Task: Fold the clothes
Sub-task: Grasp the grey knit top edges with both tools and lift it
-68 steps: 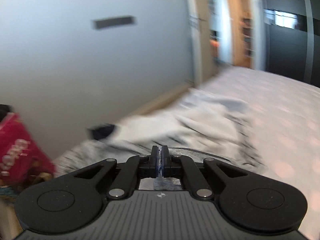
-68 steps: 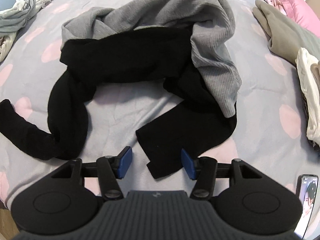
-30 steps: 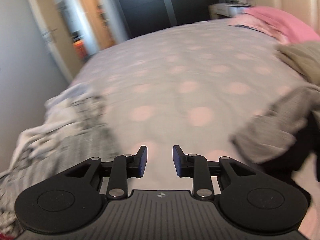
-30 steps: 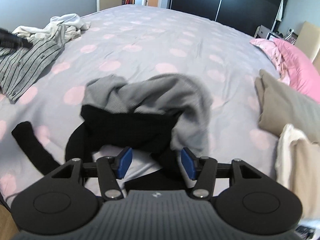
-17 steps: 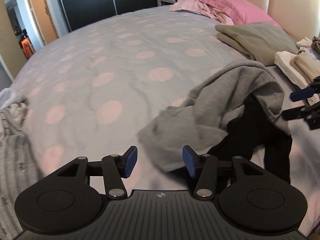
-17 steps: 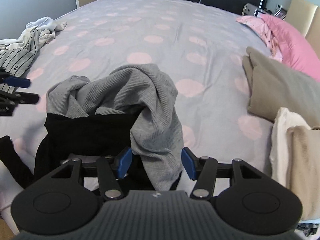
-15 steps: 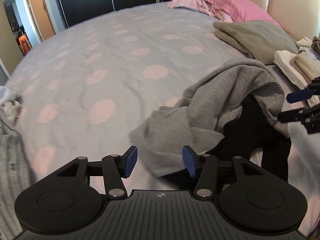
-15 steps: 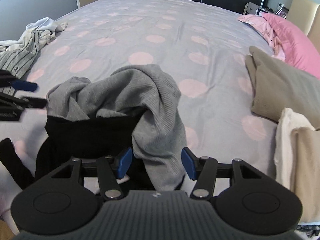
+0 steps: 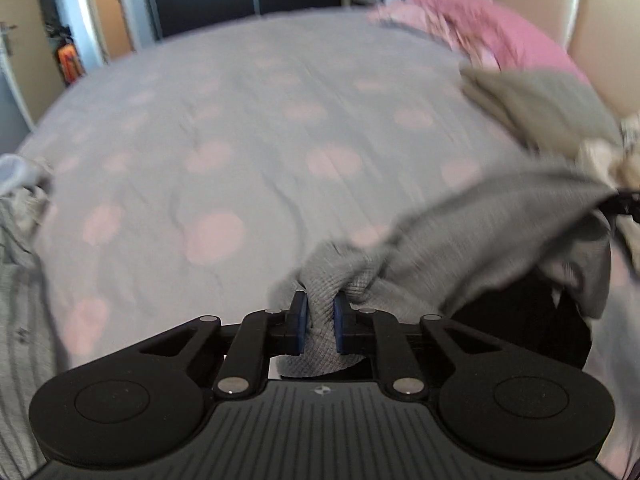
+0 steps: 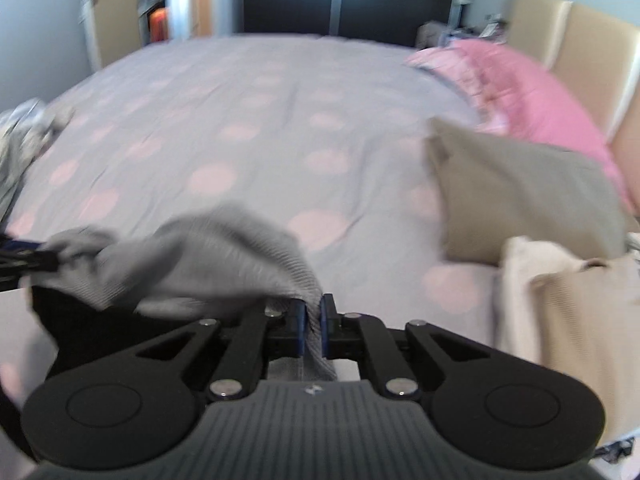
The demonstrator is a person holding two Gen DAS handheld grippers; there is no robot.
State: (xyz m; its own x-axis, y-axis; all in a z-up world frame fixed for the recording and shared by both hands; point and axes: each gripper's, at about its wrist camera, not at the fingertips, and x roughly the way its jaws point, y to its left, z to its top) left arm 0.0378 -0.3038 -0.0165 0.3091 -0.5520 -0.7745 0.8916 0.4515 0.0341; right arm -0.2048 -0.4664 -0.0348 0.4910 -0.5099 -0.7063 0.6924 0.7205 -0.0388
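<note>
Though tong-pinched, ribbed grey garment (image 9: 472,236) bunched.

Soft daylight, heavy motion blur, fisheye-bent edges, shadows perhaps faint

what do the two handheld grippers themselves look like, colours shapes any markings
Left gripper and right gripper look alike: matte black bodies, ribbed dark grey centre plate with a small white logo, two round black discs, angled black linkage arms with silver pivot pins, and blue finger pads. No cables or sleeves visible.

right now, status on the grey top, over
Left hand-held gripper and right hand-held gripper shut on grey ribbed knit top. Black garment tangled underneath.
</note>
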